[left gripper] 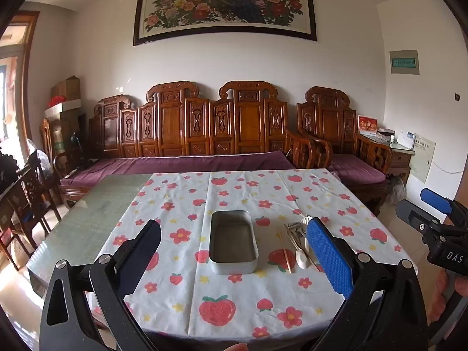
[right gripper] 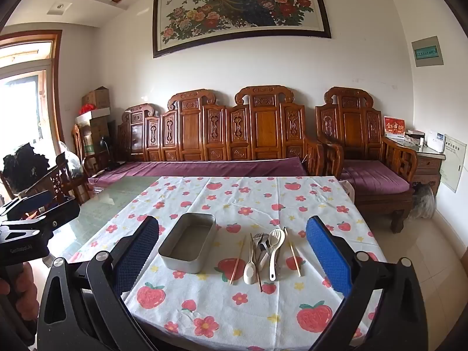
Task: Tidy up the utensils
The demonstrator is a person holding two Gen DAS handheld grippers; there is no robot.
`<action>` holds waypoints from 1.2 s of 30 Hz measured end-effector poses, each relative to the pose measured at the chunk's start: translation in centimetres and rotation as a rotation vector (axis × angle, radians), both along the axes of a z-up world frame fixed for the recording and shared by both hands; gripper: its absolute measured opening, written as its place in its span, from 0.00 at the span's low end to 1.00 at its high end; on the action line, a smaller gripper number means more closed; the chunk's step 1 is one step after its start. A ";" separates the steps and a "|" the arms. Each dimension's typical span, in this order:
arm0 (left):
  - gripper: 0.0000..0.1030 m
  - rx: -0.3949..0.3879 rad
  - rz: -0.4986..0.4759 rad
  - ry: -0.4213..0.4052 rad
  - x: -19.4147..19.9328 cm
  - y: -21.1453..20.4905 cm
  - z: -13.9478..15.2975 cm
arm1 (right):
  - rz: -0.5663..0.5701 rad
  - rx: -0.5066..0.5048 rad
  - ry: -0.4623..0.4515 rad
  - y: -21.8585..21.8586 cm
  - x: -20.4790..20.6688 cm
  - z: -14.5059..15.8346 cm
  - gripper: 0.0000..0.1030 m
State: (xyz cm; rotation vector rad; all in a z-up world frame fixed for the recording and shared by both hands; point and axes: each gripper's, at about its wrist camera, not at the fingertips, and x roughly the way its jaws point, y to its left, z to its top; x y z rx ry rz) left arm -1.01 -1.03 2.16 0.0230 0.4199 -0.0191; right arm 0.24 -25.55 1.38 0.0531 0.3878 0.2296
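An empty metal tin [left gripper: 234, 241] [right gripper: 188, 242] sits on the strawberry-print tablecloth [left gripper: 234, 187] [right gripper: 242, 193]. To its right lies a heap of utensils [right gripper: 264, 253] [left gripper: 299, 241]: a white spoon [right gripper: 250, 272], a white plastic fork [right gripper: 276, 241], a metal fork [right gripper: 259, 238] and loose wooden chopsticks [right gripper: 237, 261]. My left gripper [left gripper: 234, 251] is open and empty, above the table's near edge, framing the tin. My right gripper [right gripper: 232, 251] is open and empty, framing the tin and the utensils. Each gripper shows at the edge of the other's view, the right one [left gripper: 433, 219] and the left one [right gripper: 26, 219].
Bare green glass tabletop [left gripper: 96, 213] [right gripper: 117, 196] lies left of the cloth. A carved wooden sofa [left gripper: 190, 134] with purple cushions stands behind the table, wooden chairs [left gripper: 26, 193] to the left, and a side table [right gripper: 424, 158] to the right.
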 end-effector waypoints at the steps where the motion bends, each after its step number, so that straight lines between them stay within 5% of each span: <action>1: 0.94 -0.001 0.000 -0.001 0.0 0.0 0.0 | -0.001 0.001 0.000 0.0 0.0 0.0 0.98; 36: 0.94 -0.001 -0.007 0.035 0.8 -0.4 -1.7 | -0.004 0.002 0.012 0.0 0.1 0.0 0.98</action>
